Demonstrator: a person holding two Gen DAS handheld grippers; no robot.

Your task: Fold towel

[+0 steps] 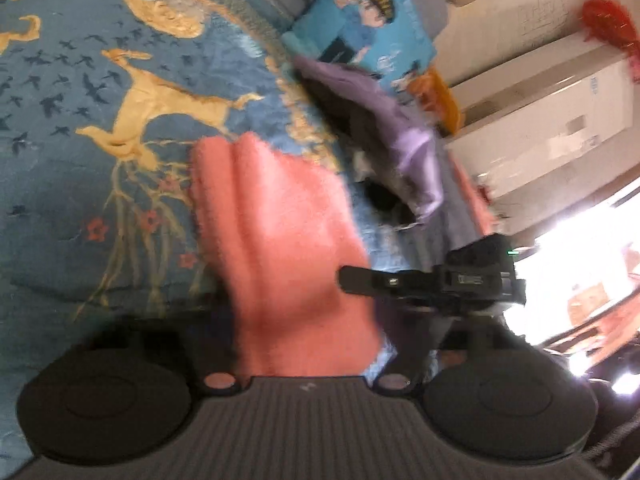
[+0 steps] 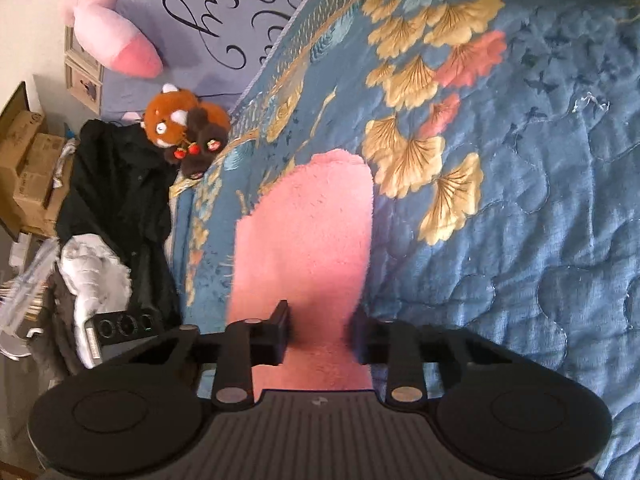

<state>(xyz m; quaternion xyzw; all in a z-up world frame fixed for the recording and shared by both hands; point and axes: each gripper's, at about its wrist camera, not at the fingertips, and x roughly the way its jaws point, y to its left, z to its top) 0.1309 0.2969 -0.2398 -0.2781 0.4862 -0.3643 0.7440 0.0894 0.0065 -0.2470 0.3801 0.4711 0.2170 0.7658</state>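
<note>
A fluffy pink towel [image 1: 280,240] hangs lifted above the blue patterned bedspread [image 1: 80,160], folded into long vertical pleats. My left gripper [image 1: 308,320] holds its near end; the cloth hides the fingertips. The view is blurred by motion. My right gripper [image 1: 352,278] reaches in from the right, and its black finger touches the towel's right edge. In the right wrist view the towel [image 2: 312,232] runs away from me over the bedspread [image 2: 520,200], and my right gripper [image 2: 320,332] is shut on a thick bunch of it.
A purple cloth [image 1: 404,136], a cartoon pillow [image 1: 368,28] and a white cabinet [image 1: 540,120] lie beyond the bed's edge. A red panda plush [image 2: 180,128], a pink plush [image 2: 116,36], black clothing [image 2: 116,192] and cardboard boxes [image 2: 32,172] crowd the bed's left side.
</note>
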